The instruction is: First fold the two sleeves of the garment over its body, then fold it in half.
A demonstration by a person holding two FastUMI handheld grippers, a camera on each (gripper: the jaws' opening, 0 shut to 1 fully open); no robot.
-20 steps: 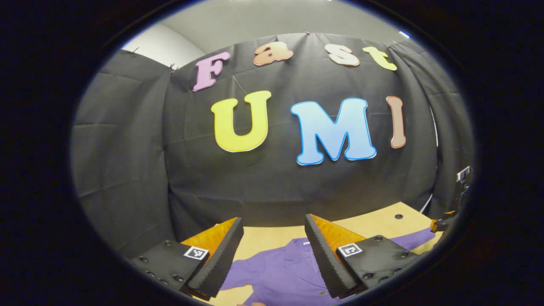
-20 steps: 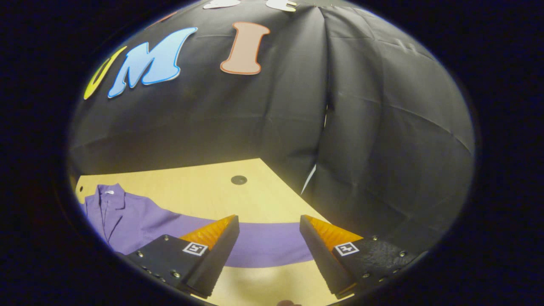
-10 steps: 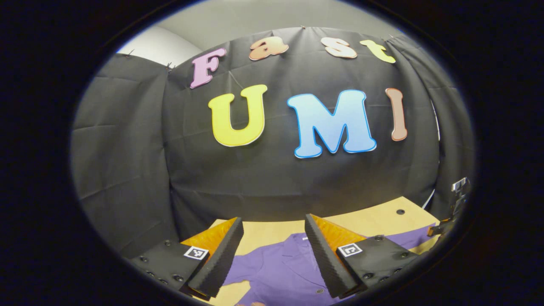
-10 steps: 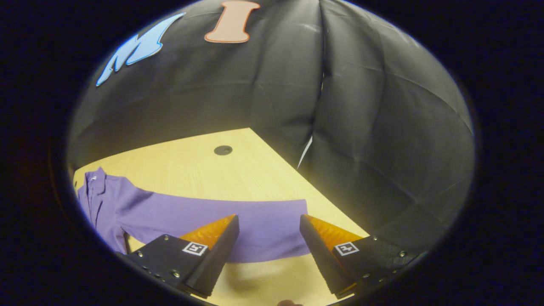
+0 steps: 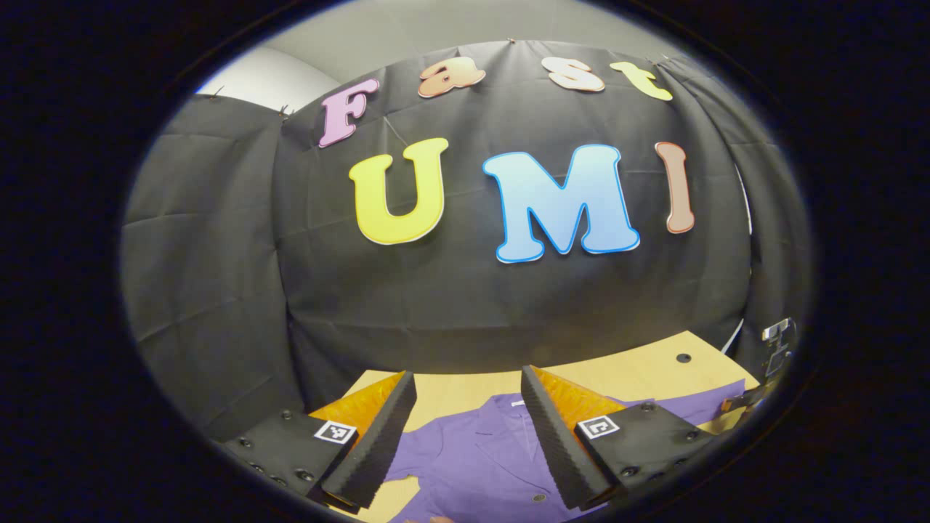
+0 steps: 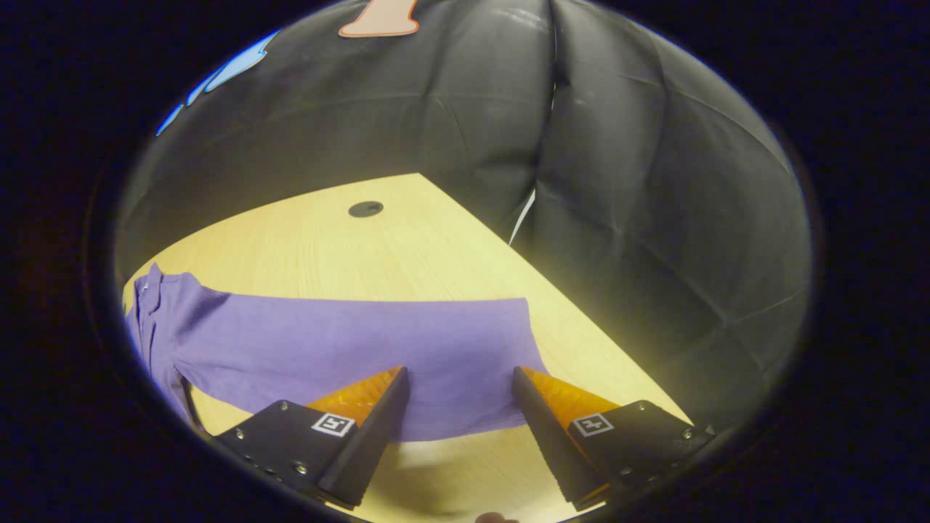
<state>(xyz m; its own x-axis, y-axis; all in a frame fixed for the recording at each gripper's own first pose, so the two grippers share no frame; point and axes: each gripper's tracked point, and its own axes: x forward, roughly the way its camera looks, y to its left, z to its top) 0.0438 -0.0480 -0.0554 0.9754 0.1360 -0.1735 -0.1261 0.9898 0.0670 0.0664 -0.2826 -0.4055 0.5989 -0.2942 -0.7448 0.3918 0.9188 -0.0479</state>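
Fingers of your left gripper (image 5: 461,428) stand spread apart with nothing between them, above the collar and buttoned front of the purple garment (image 5: 479,454), which lies flat on the wooden table (image 5: 639,374). That view gives you the body of the garment; at its far right edge your other gripper shows small and blurred. Your right gripper (image 6: 459,425) is likewise spread wide and holds nothing, poised over the cuff end of one sleeve (image 6: 349,349) stretched across the table. A dark round hole (image 6: 365,209) sits beyond. The lower hem is cut off.
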